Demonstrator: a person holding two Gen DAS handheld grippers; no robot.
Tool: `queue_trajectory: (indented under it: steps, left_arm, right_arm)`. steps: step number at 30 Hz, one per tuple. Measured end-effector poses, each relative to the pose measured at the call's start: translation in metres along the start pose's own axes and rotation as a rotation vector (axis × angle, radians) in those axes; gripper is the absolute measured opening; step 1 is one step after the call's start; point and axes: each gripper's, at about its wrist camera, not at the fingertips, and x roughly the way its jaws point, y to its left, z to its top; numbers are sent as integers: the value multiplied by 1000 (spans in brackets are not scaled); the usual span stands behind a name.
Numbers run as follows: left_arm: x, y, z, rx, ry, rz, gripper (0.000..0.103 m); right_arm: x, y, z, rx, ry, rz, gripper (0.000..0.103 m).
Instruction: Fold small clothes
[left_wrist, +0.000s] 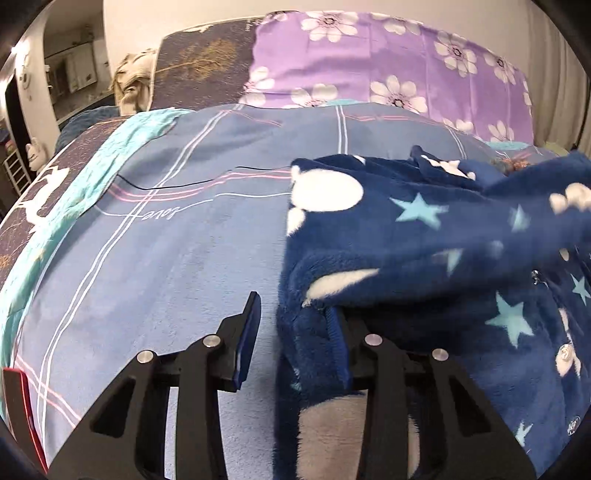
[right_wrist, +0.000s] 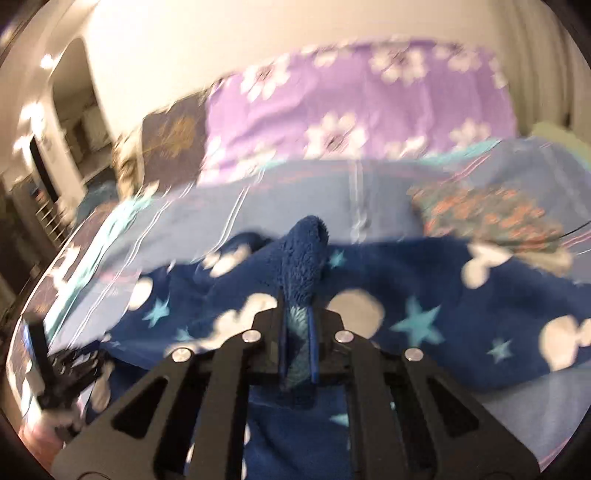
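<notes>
The fleece (left_wrist: 424, 251) is thick, plush and navy, printed with pale blue stars and white rounded blobs, and it lies rumpled on the right part of the bed over a smooth blue sheet (left_wrist: 166, 240) crossed by thin white and pink lines. A ribbed cuff-like edge and small round snaps show on it in the left wrist view. There the left gripper (left_wrist: 295, 325) stands wide apart, its left finger (left_wrist: 247, 332) bare over the sheet, its blue pad showing, while the fleece drapes over the other finger; whether anything is pinched cannot be told. In the right wrist view, which is motion-blurred, the right gripper (right_wrist: 297, 332) is closed tight on a raised fold of the fleece (right_wrist: 303, 258), the nap bunching up in a blunt peak above the pads. Only this view shows a folded cloth (right_wrist: 487, 214) with an orange pattern lying beyond the fleece. Behind, a purple pillow (left_wrist: 388, 62) with white flowers leans against the wall.
</notes>
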Motion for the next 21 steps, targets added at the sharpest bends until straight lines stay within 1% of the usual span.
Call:
queue_trajectory:
  steps: [1,2,3,4,5,6,8,9,10,11,14,15,16,17,19,20,21]
  left_arm:
    - [1,-3,-2,14,4,19,38]
    - [3,-7,-4,32,15,37,39]
    - [4,-8,-5,42,24,43,39]
    - [4,-9,-5,49,29,41,39]
    - [0,-7,-6,49,32,21,39]
    - [-3,-4,-7,47,35,3,39]
    - [-12,6,-8,34,42,-40,38]
    - [-18,10,-7,21,37,-53,36]
    - [-25,12,-4,8,23,-59,33]
    - [-35,14,1,-5,-6,-85,28]
    - [-58,2,18,-5,-93,-174,27]
    - [-59,-6,24,-3,-102,-208,27]
    - [-55,-15,28,-3,-93,-241,27]
    - [-43,-28,33,-7,-57,-286,27]
    - [-11,-45,33,-18,42,-320,27]
    - [19,-56,26,-14,134,-301,27]
    - [35,-62,18,-9,158,-288,28]
  right_arm:
    - [11,-2,-3,-18,39,-52,16]
    - [27,-5,-10,-39,107,-90,16]
    - [49,-11,-22,-51,206,-131,17]
    - [66,-19,-35,-47,289,-181,18]
    - [72,-25,-43,-27,321,-205,18]
    - [68,-33,-48,16,293,-174,18]
    - [56,-37,-47,48,259,-156,19]
    - [49,-37,-45,50,240,-146,20]
    - [39,-32,-42,40,210,-118,20]
    - [31,-28,-39,30,196,-91,20]
    - [19,-5,-33,-1,173,65,20]
    - [21,0,-33,-6,180,102,22]
    - [28,5,-37,-16,203,114,27]
    - [37,10,-42,-24,232,95,28]
    - [71,8,-67,-35,351,20,28]
    - [76,5,-76,-38,319,41,28]
    - [73,3,-79,-38,285,61,28]
